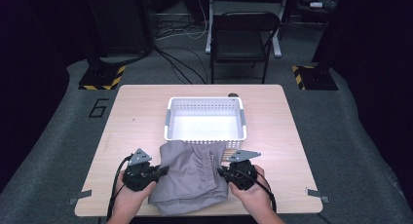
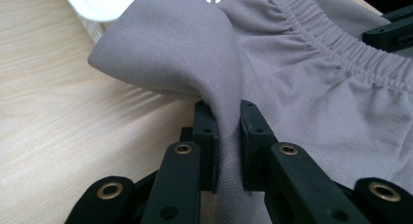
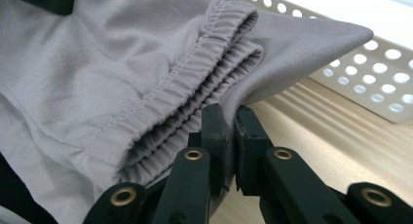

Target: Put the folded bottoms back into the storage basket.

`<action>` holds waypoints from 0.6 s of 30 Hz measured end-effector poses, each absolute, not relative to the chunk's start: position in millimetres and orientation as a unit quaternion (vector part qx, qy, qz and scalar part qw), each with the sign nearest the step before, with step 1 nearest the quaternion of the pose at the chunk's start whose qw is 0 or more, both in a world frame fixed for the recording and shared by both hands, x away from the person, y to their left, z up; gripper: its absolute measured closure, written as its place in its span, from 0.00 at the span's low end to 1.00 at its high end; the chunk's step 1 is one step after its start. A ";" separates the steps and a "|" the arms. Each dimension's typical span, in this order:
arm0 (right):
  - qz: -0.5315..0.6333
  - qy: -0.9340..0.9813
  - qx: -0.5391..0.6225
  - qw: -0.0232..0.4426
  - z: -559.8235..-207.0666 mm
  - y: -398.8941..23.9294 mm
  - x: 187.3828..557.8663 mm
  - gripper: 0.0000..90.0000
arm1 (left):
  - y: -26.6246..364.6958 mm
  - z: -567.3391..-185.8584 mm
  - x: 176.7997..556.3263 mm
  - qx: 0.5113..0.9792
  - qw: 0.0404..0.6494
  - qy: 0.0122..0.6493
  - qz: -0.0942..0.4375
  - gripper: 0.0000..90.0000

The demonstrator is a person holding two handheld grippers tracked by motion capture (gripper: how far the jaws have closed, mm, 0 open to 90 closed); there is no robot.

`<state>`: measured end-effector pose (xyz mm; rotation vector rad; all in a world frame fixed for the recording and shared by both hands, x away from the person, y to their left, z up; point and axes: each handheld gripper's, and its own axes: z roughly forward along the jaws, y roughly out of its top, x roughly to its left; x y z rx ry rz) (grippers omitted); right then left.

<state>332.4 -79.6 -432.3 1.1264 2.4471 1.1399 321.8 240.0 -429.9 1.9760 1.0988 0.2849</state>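
Grey shorts [image 1: 191, 177] pinched by left gripper [image 1: 164, 171], right gripper [image 1: 220, 172].

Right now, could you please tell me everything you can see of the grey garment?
The garment is plain grey woven-looking cloth with a gathered elastic waistband, folded into a thick bundle. It lies at the table's near edge, its far end against or over the white basket's near wall. The left gripper is shut on a fold at one side and the right gripper is shut on its edge by the waistband. Its pinched sides look raised off the wood.
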 end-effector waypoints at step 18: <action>0.399 0.831 0.375 0.102 -408.0 -84.5 336.4 0.94 | 238.5 -405.1 332.0 0.797 0.415 0.425 0.110 0.89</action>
